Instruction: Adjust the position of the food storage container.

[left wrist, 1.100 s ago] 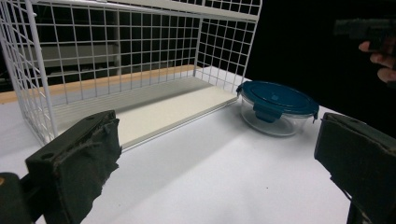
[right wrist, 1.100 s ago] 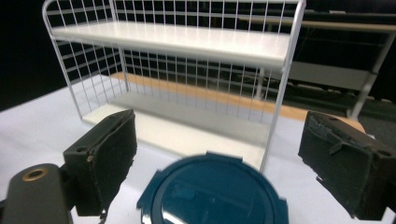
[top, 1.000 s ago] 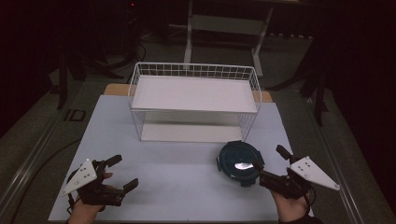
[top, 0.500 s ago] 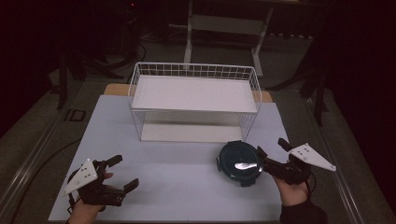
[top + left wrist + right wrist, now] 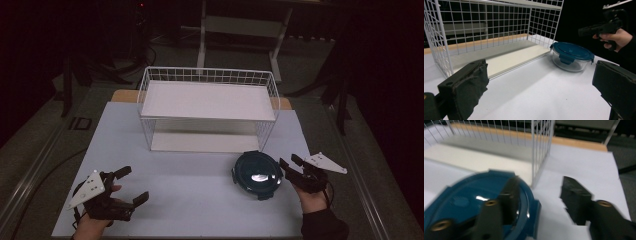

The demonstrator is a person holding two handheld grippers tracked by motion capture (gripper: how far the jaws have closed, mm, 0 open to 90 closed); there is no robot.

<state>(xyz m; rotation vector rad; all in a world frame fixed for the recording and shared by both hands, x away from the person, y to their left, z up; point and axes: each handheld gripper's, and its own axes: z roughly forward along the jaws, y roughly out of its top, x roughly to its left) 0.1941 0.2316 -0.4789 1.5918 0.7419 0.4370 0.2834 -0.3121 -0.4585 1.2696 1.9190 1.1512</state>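
Hands come in at the near edge of the white table, one gripper in each. Nearest, the left gripper rests low at the near left, its jaws spread wide with nothing between them. Across the table, the right gripper sits at the right-hand rim of the round container — a clear bowl under a dark blue clip-on lid. Its jaws have just been closing and stand about half apart, one over the lid and the other outside the rim; the right gripper view is blurred, so contact is hard to judge, though the pads seem not yet to press. The container stands on the table just in front of the wire shelf rack, near its right front corner.
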